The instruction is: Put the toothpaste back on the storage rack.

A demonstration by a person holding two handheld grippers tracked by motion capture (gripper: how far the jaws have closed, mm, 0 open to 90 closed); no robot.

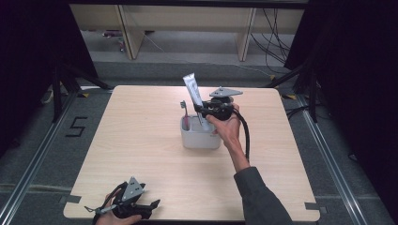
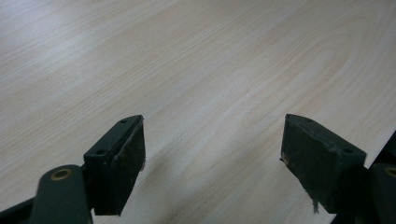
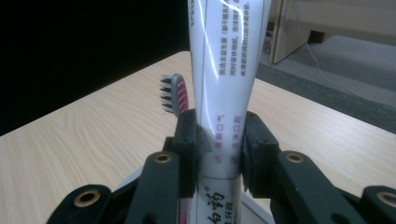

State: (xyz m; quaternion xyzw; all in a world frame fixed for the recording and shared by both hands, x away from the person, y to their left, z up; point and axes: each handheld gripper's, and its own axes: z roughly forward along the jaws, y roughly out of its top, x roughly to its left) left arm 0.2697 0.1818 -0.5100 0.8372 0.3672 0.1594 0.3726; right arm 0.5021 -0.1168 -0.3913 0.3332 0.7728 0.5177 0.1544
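Clamping toothpaste tube (image 3: 224, 93) w/ your right gripper (image 3: 219, 149), tube upright over grey holder (image 1: 201, 139), toothbrush (image 3: 175, 93) beside it. Left gripper (image 2: 212, 154) jaws wide apart, nothing between, low over table (image 2: 187, 56) at near edge.

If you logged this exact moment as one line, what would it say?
right tongs: shut on toothpaste tube, lower end in grey holder | toothbrush: upright in holder | left tongs: open over table

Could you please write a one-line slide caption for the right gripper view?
Right gripper clamps an upright white toothpaste tube, a pink-bristled toothbrush standing just behind.
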